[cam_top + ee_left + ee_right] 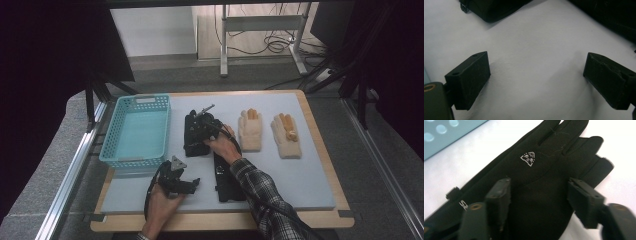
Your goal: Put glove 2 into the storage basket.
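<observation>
Black glove (534,187), soft, limp, light; pinch palm fabric; right gripper (539,195) released over it, left gripper (536,80) released at its 7 o'clock.

High view looks down over the whole mat (300,175); both claw views sit close above it, sharing the black glove (534,185)

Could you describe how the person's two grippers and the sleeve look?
Both grippers are black. The left gripper carries a grey three-cornered plate on top and trails a black cable. Its jaws are blocky black pads with small screw holes. The right gripper has similar jaws and brass-coloured fittings. The right arm wears a dark plaid sleeve.
</observation>
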The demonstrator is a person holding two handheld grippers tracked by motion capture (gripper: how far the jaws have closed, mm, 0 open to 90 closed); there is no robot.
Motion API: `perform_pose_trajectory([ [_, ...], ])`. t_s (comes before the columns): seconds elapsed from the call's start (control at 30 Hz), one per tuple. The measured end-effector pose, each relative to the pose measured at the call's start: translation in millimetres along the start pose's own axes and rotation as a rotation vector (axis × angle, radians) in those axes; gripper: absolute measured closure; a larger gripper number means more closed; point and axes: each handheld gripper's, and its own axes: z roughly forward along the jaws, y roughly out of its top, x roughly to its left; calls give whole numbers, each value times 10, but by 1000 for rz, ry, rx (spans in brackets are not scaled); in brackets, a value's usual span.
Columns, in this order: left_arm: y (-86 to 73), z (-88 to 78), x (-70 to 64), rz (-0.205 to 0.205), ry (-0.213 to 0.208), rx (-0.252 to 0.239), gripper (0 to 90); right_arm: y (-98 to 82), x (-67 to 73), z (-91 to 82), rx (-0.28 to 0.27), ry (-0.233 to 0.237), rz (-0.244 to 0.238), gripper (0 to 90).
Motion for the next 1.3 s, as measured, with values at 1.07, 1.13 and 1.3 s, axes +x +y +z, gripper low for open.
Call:
perform_pose_trajectory([
  [1.07, -2, 2, -5, -1, 2, -3, 74, -418, 231, -1495, -137, 84, 10, 763],
  [1.13, -3, 3, -5, -2, 2, -5, 73, -480, 231, -1549, -138, 82, 10, 763],
  [1.3, -2, 2, -5, -2, 2, -4, 73, -861, 225, -1839, -138, 76, 59, 761],
])
